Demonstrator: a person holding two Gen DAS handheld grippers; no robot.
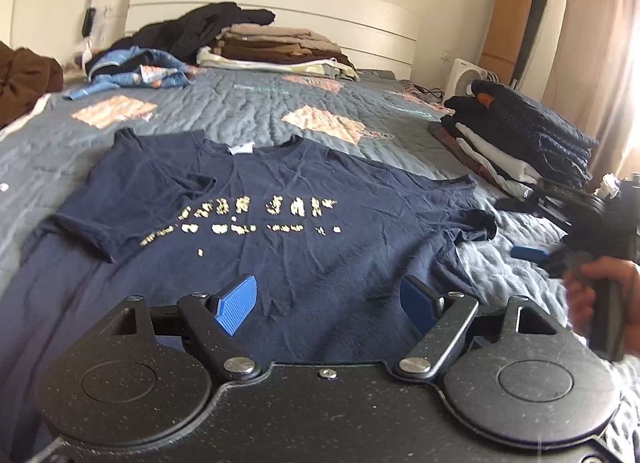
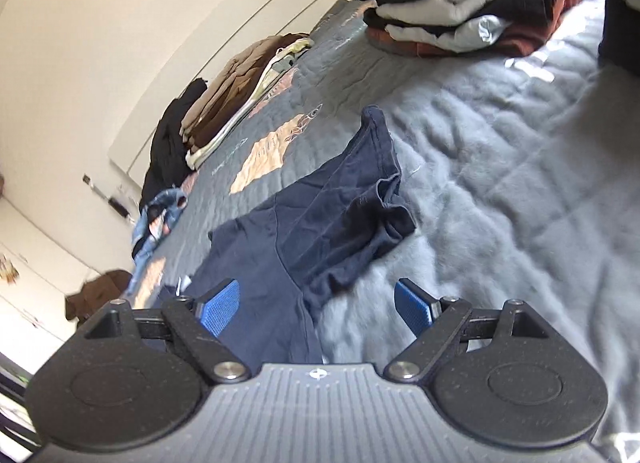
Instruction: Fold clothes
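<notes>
My left gripper [image 1: 330, 303] and right gripper [image 2: 318, 305] both gape wide, ribbed blue pads empty, above the navy cotton T-shirt [image 1: 260, 231] lying flat and creased, gold print cracked, on the quilted grey bed [image 1: 248, 111].

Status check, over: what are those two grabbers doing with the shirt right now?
Left gripper and right gripper: jaws open, empty. Navy T-shirt spread on bed, left sleeve folded in, right sleeve rumpled. Nothing in the way.

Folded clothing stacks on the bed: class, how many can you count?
2: a brown-and-beige stack by the headboard, and a dark-and-white stack at the right edge. Others may lie outside the view.
</notes>
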